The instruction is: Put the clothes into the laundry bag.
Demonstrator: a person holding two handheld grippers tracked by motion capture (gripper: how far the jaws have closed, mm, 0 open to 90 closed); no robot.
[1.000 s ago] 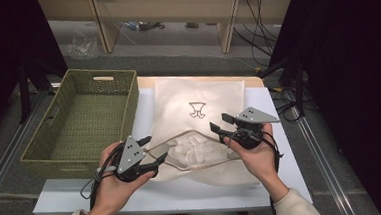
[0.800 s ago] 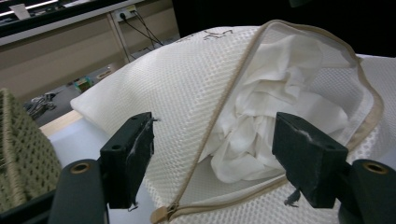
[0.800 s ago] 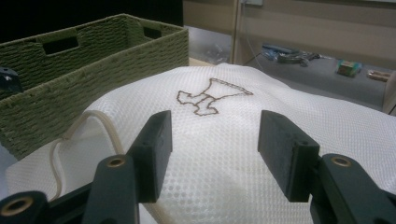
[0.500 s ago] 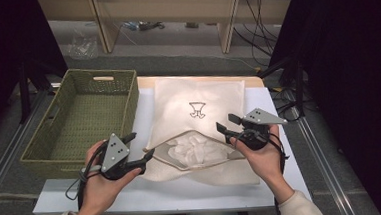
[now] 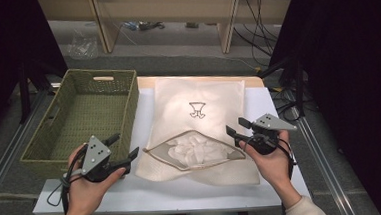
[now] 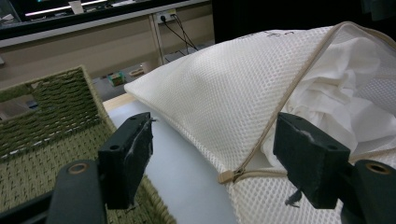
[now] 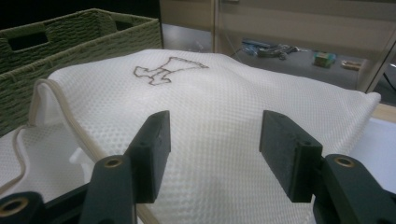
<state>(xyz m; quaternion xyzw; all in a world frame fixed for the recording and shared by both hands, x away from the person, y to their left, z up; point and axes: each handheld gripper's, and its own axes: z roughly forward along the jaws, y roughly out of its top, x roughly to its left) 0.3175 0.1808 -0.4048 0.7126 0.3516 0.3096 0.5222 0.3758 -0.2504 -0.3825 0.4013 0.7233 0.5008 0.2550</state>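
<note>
Claws (image 5: 123, 146) (image 5: 236, 126) gape beside mesh bag (image 5: 197, 94); contents (image 5: 193, 150) indistinct.

A bare strip of white table (image 5: 148, 192) lay open ahead of the left gripper (image 5: 123, 151), between the woven basket (image 5: 86, 111) close on its left and the mesh bag (image 5: 204, 111) on its right. The right gripper (image 5: 239, 129) had the bag's bulging side directly before its spread jaws, with free table (image 5: 266, 103) to its right.

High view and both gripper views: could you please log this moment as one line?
left gripper: open, beside bag | right gripper: open | white mesh zip bag: unzipped | green woven basket: left
</note>
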